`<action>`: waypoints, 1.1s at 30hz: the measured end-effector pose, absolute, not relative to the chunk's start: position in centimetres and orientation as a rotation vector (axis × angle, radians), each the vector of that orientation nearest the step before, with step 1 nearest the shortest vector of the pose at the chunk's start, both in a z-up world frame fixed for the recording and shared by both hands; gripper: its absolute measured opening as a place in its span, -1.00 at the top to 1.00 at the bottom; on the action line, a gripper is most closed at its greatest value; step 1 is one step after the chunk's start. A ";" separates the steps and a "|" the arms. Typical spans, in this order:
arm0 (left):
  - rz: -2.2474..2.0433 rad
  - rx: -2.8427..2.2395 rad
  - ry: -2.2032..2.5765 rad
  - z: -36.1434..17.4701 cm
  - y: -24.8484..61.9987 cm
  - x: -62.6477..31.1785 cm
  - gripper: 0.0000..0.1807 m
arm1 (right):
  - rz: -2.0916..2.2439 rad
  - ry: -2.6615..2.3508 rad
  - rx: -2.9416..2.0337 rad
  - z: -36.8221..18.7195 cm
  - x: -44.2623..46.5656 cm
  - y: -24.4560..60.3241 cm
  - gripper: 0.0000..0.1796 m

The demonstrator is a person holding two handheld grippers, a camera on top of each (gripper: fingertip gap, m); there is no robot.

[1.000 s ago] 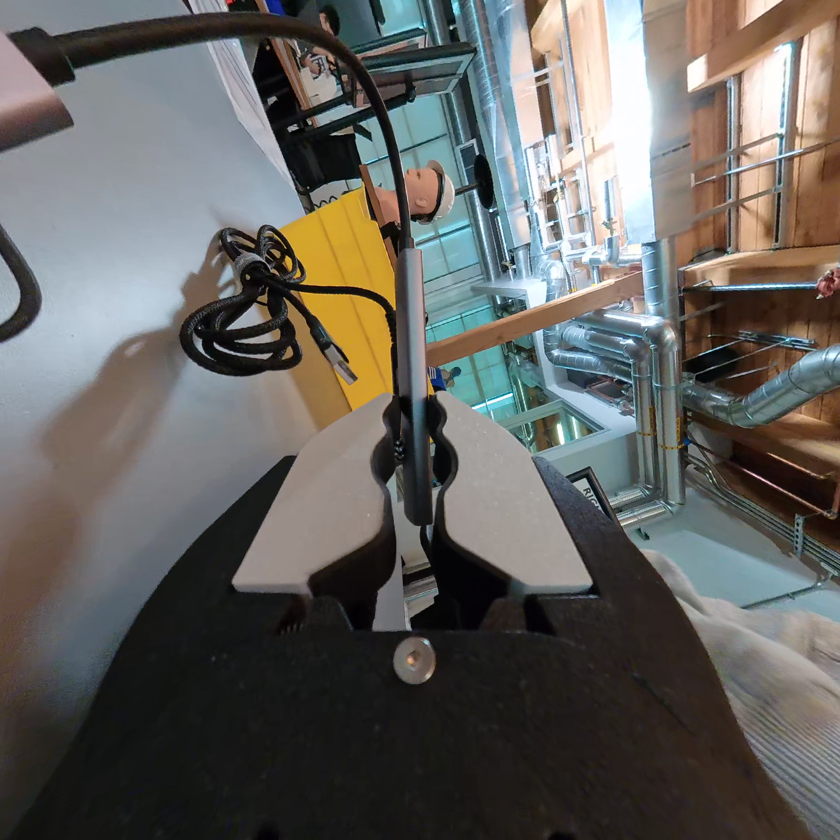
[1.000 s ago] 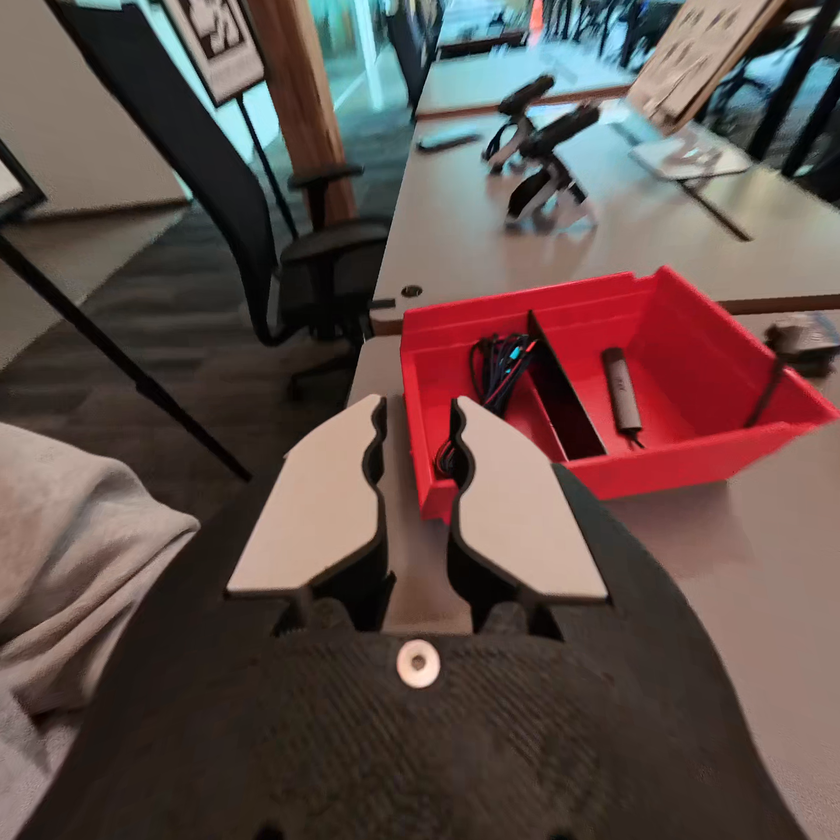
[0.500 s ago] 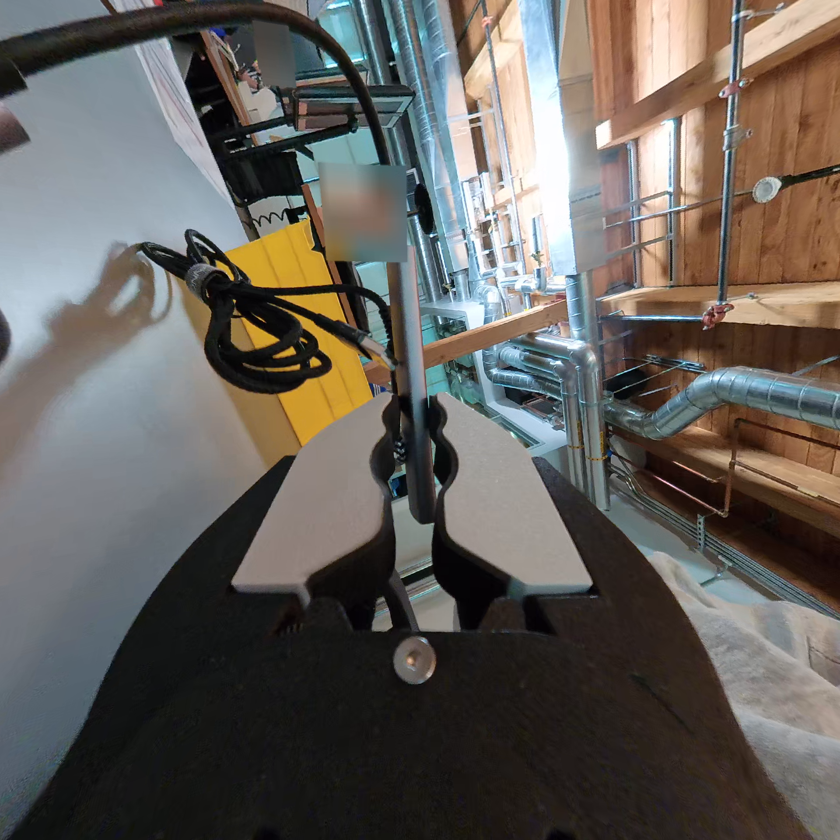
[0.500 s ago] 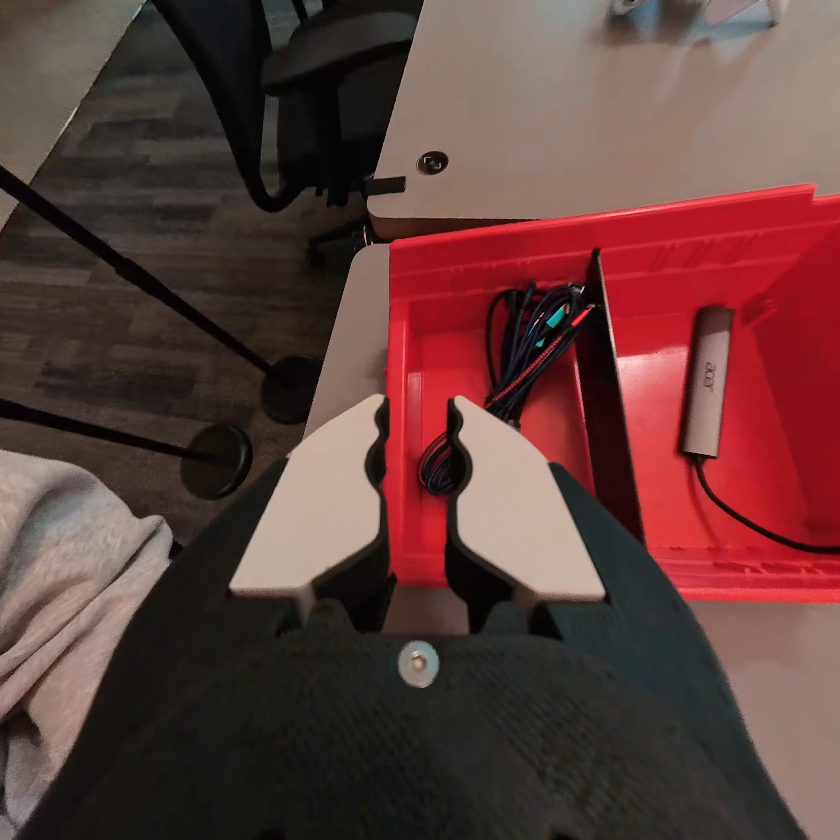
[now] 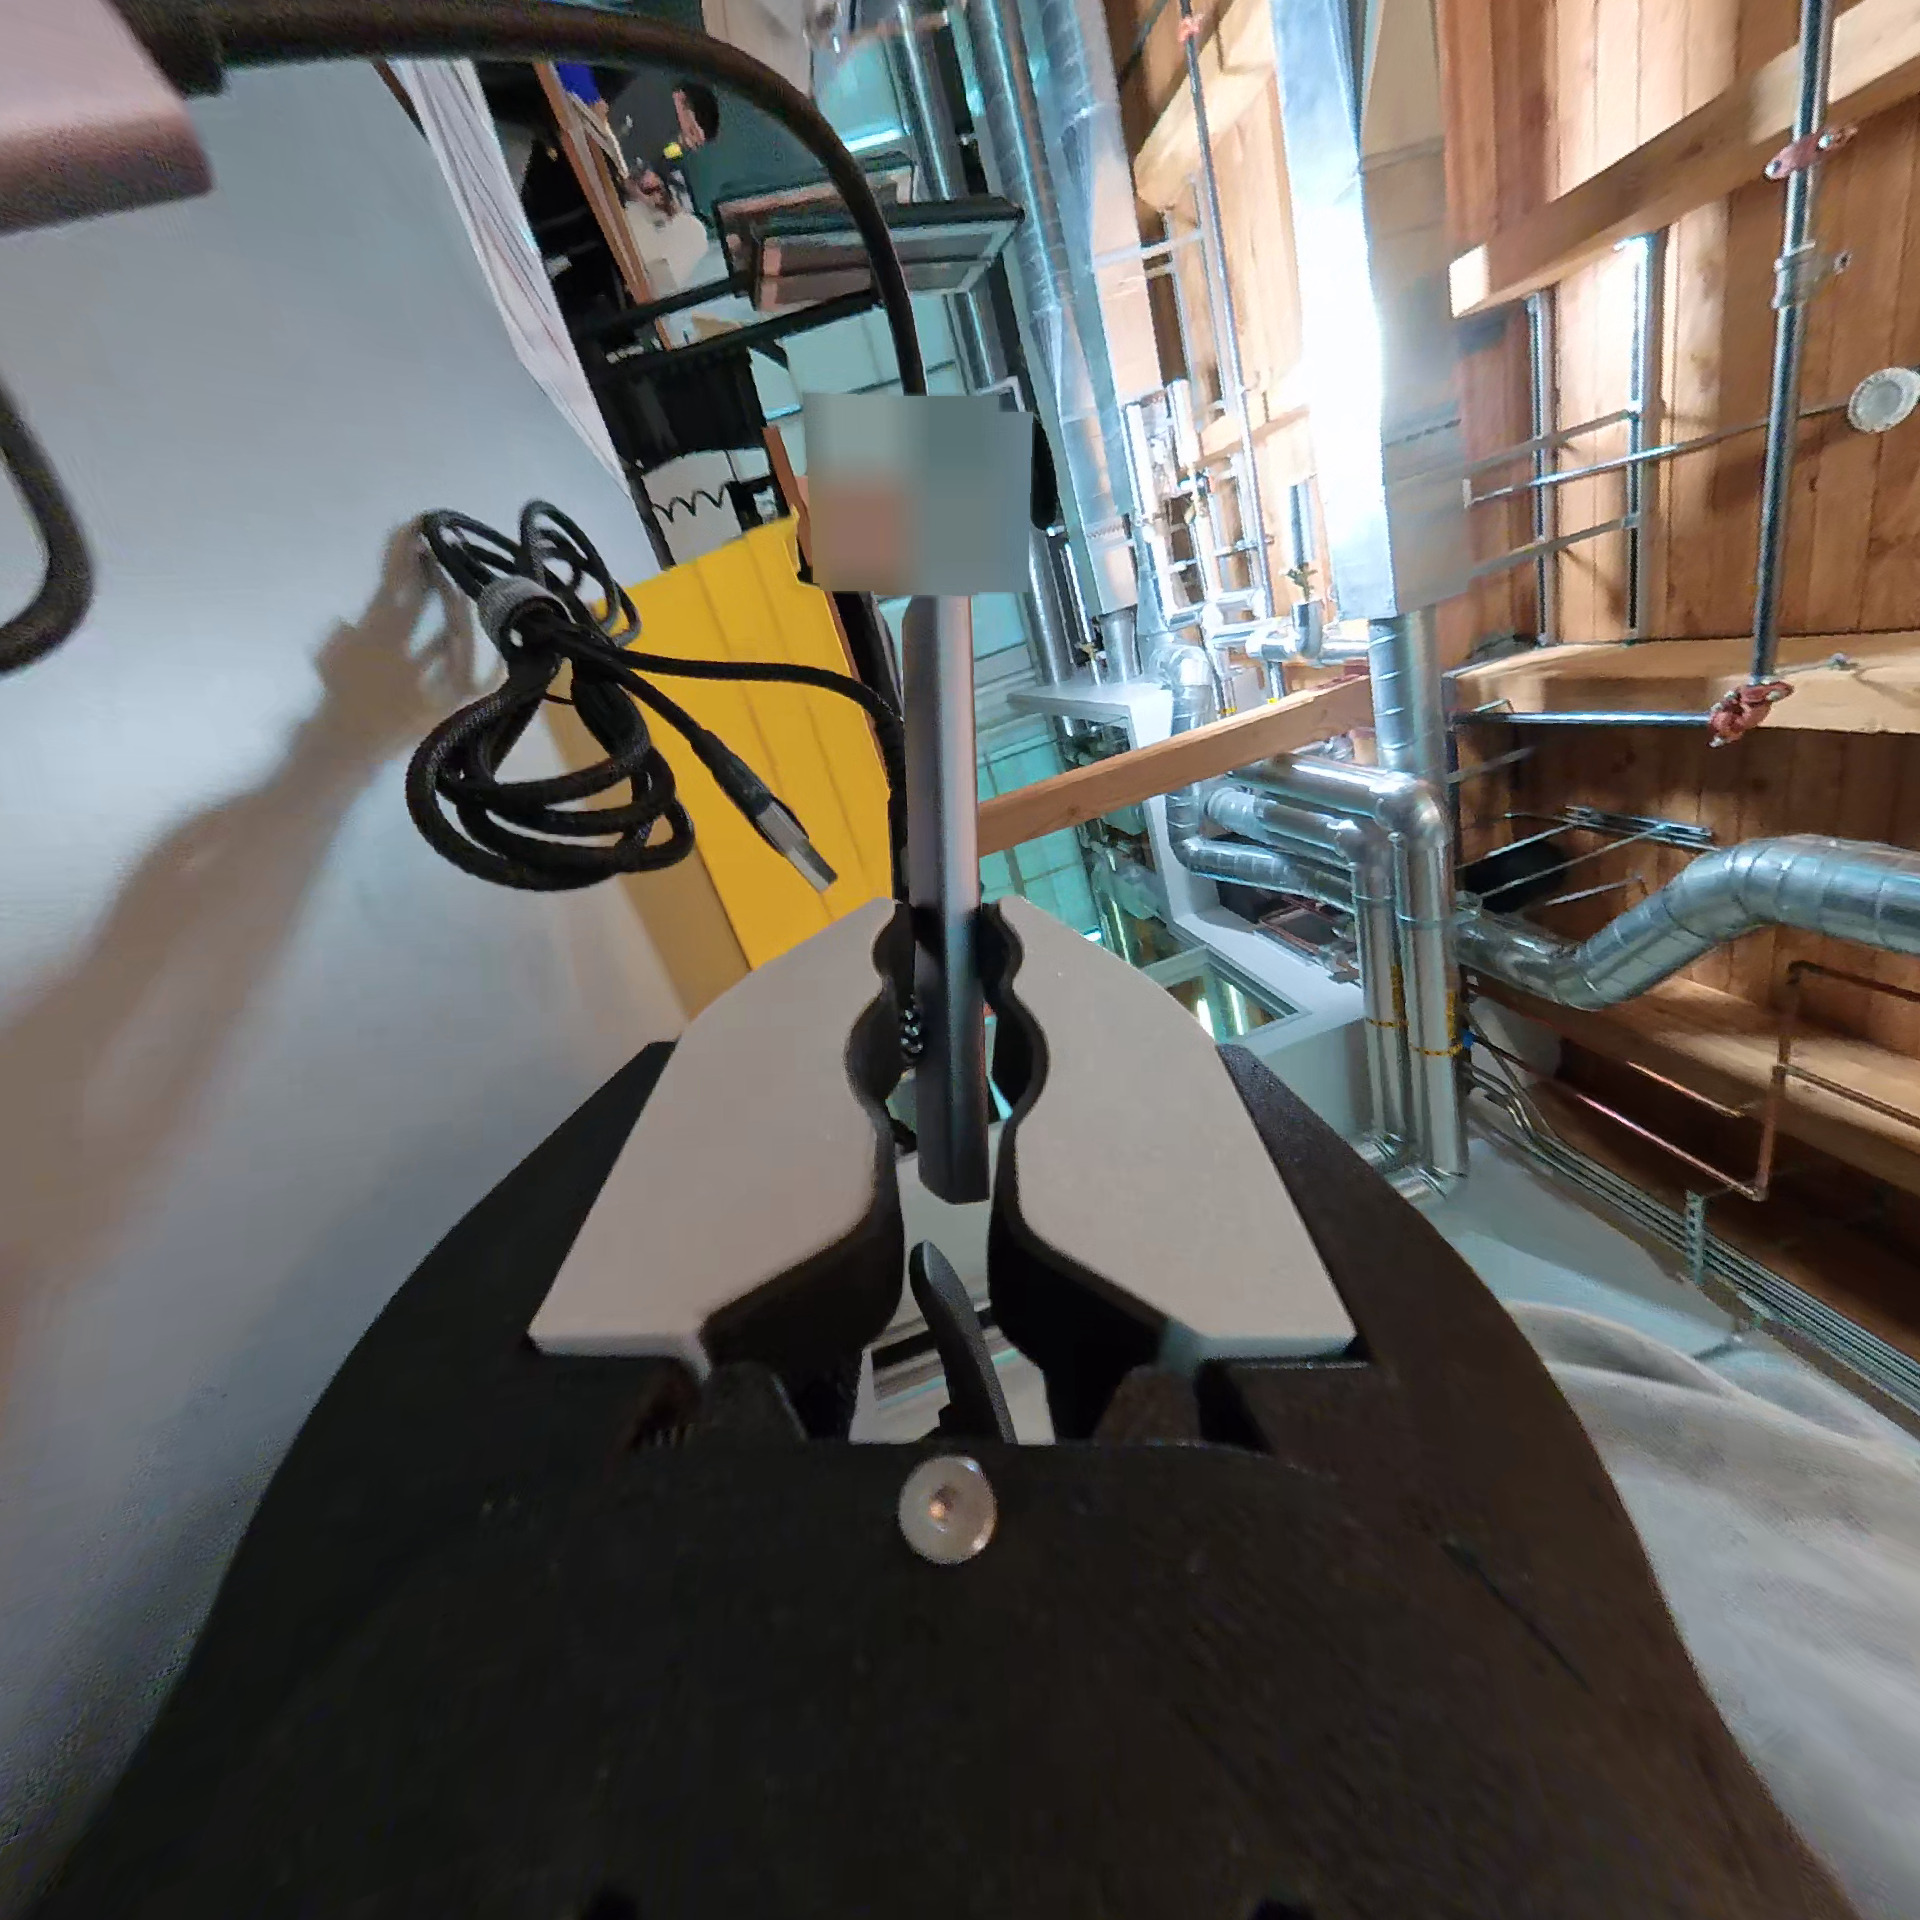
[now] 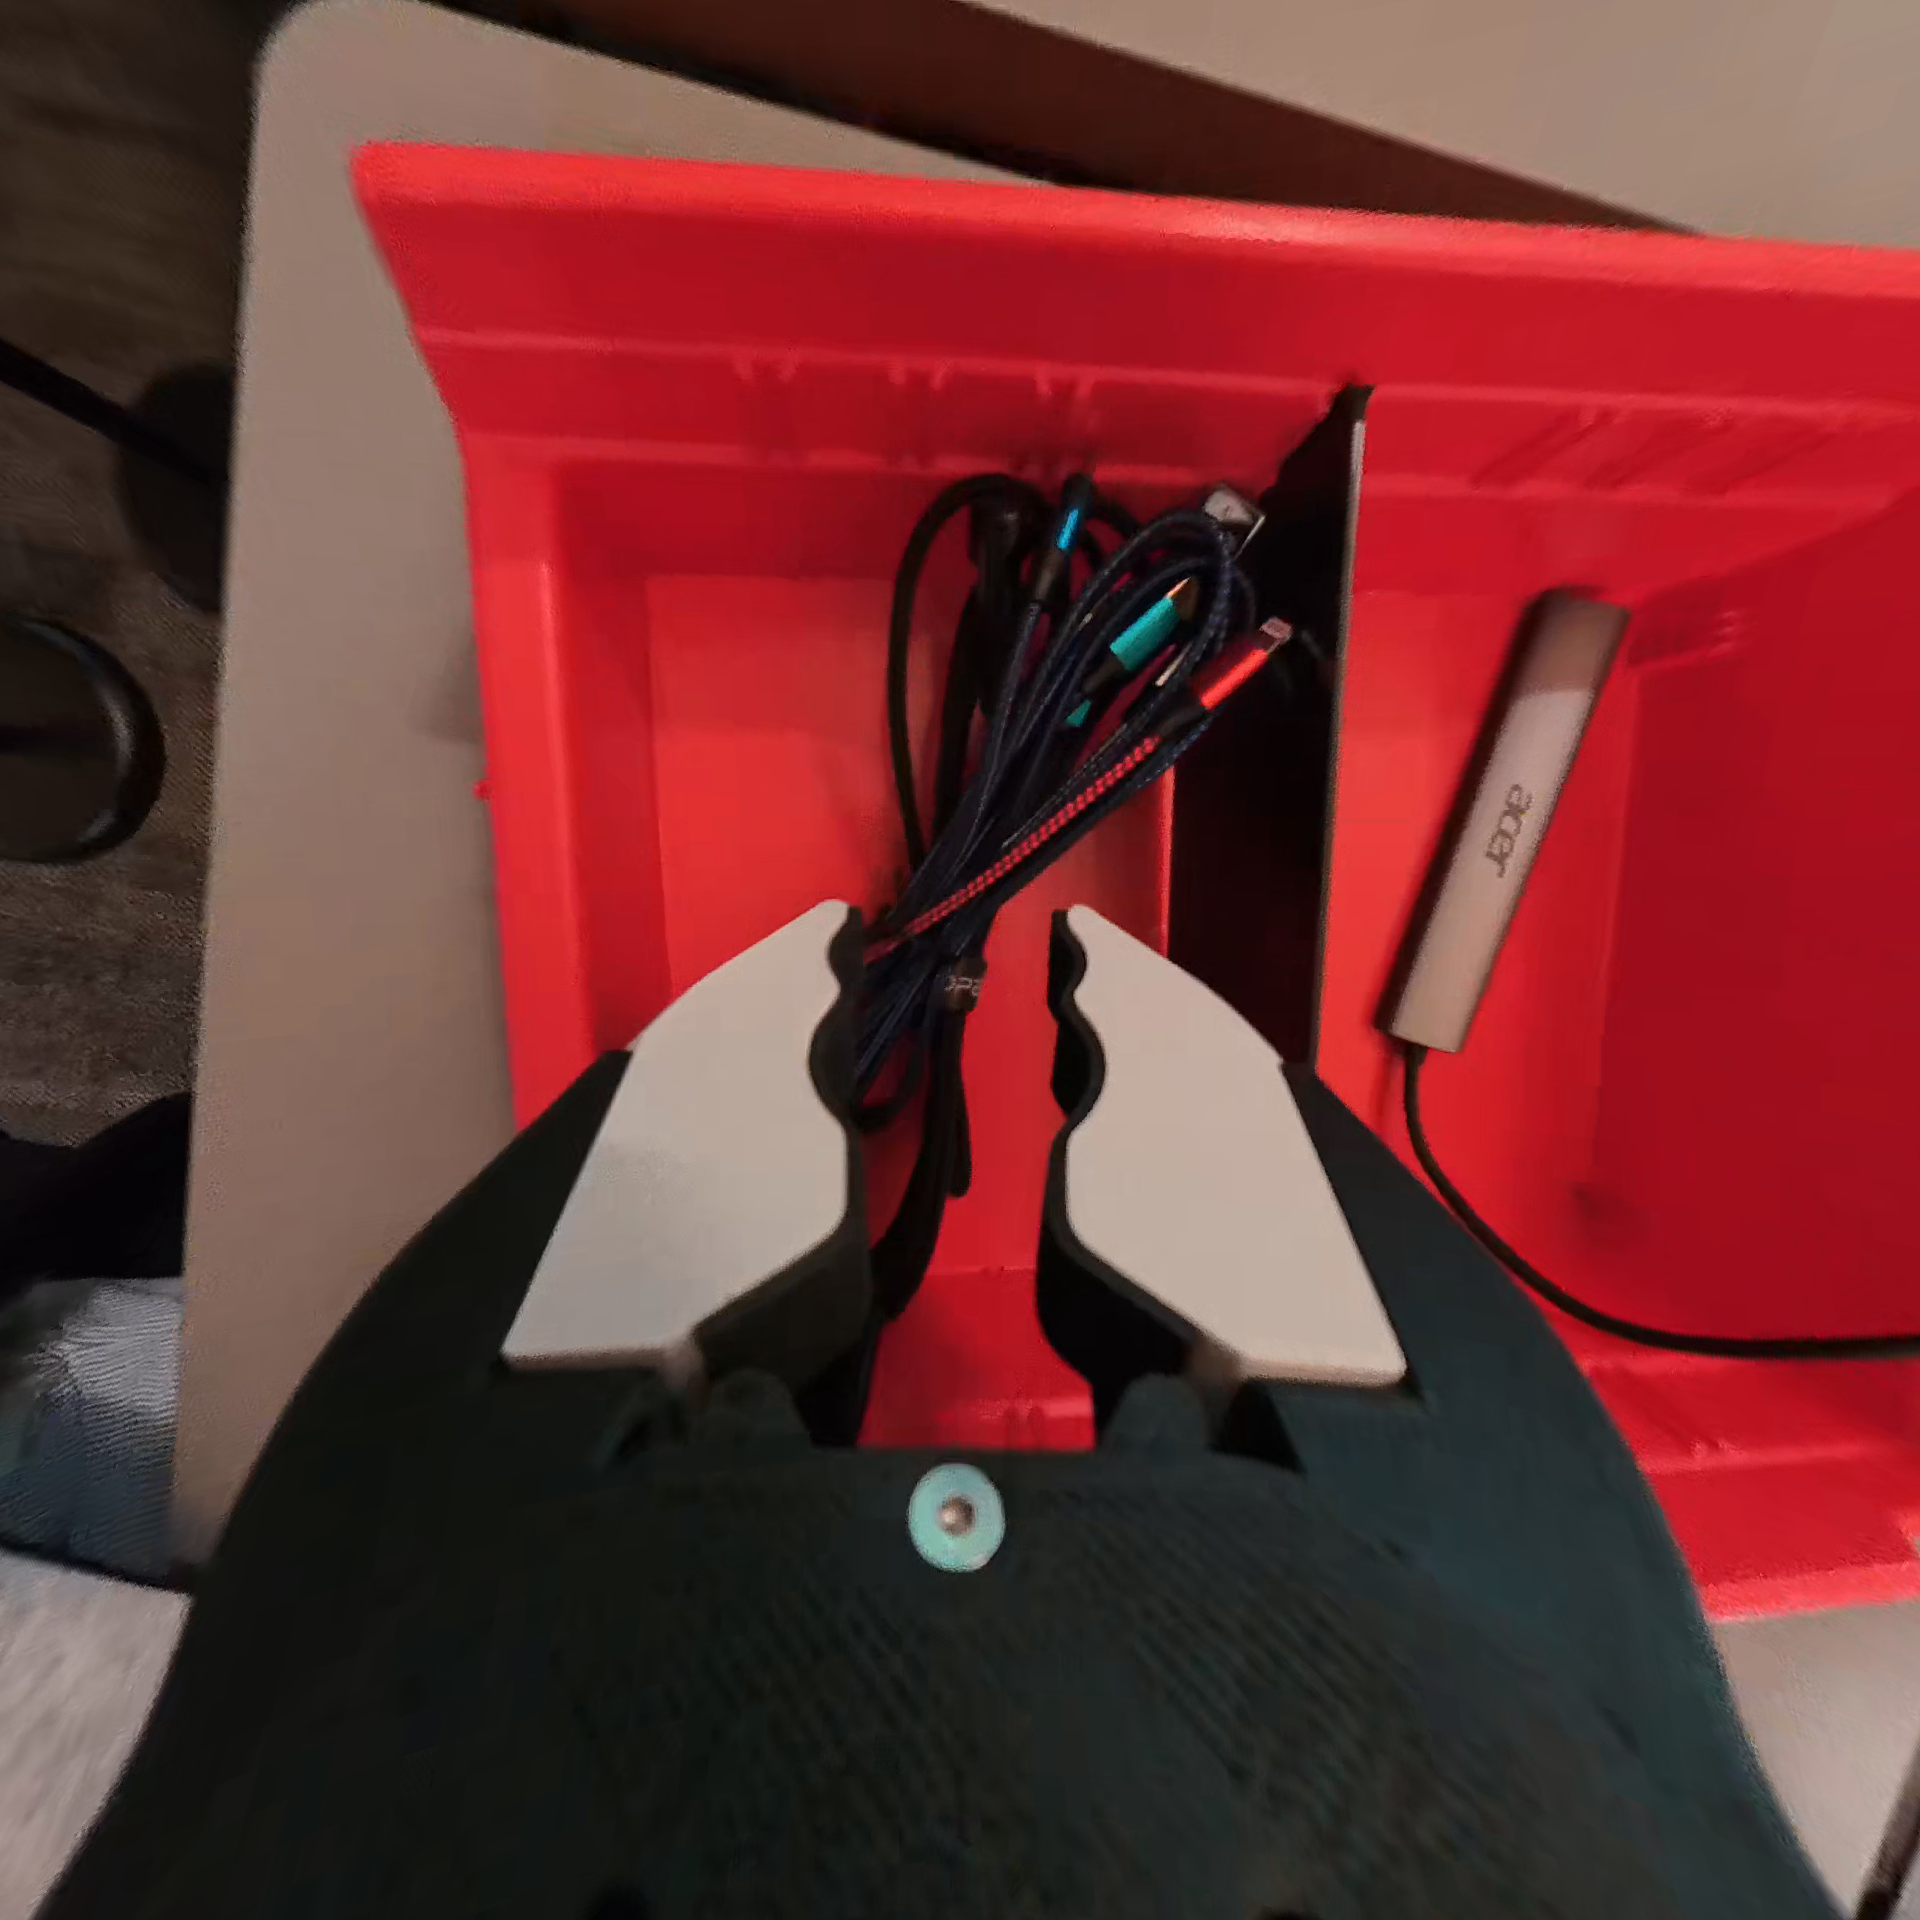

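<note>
My left gripper (image 5: 940,914) is shut on a slim grey hub stick (image 5: 940,790), held upright between the jaws. A black cable (image 5: 831,187) arcs away from the hub's top. A coiled black USB cable (image 5: 540,779) lies on the white table (image 5: 260,1039) to the left. My right gripper (image 6: 951,920) is open over a red bin (image 6: 831,270). Its fingers straddle a bundle of coloured cables (image 6: 1070,707) in the bin's left compartment. A second grey hub (image 6: 1507,810) with a black cord lies in the right compartment.
A black divider (image 6: 1257,779) splits the red bin. A yellow bin (image 5: 727,665) stands behind the coiled cable. A grey block (image 5: 83,114) with a cable is at the top left. Pale cloth (image 5: 1714,1558) lies on the right. The table edge (image 6: 239,727) runs left of the red bin. The tips of one gripper are about 45 cm away from the tips of the other.
My right gripper has moved forward and down over the red bin to the cable bundle, and its jaws have opened wider. My left gripper still holds the hub; its view has swung slightly.
</note>
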State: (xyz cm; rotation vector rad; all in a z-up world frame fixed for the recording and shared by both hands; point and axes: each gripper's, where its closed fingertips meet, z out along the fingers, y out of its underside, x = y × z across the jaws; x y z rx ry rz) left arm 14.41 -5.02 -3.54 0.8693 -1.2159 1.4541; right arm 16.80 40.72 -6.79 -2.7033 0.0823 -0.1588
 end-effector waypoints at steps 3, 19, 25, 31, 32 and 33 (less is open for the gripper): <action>1.431 0.831 -1.224 -3.0 -5.9 13.2 0.86 | -0.110 0.153 -2.812 -8.8 17.5 41.1 0.51; 1.447 0.830 -1.300 -3.0 -5.8 13.1 0.86 | 0.119 0.345 -2.271 7.5 15.8 31.5 0.94; 1.437 0.860 -1.302 -3.9 -5.6 13.6 0.86 | -0.001 0.561 -2.157 10.9 12.6 17.5 0.93; 1.404 0.872 -1.299 -5.0 -5.9 13.5 0.86 | -0.078 0.884 -2.142 7.4 7.8 3.5 0.93; 1.399 0.867 -1.303 -5.2 -6.0 13.3 0.86 | -0.077 0.943 -2.141 6.4 6.9 1.3 0.93; 1.396 0.859 -1.309 -5.3 -6.0 13.2 0.86 | -0.071 1.001 -2.137 5.4 6.1 -0.7 0.93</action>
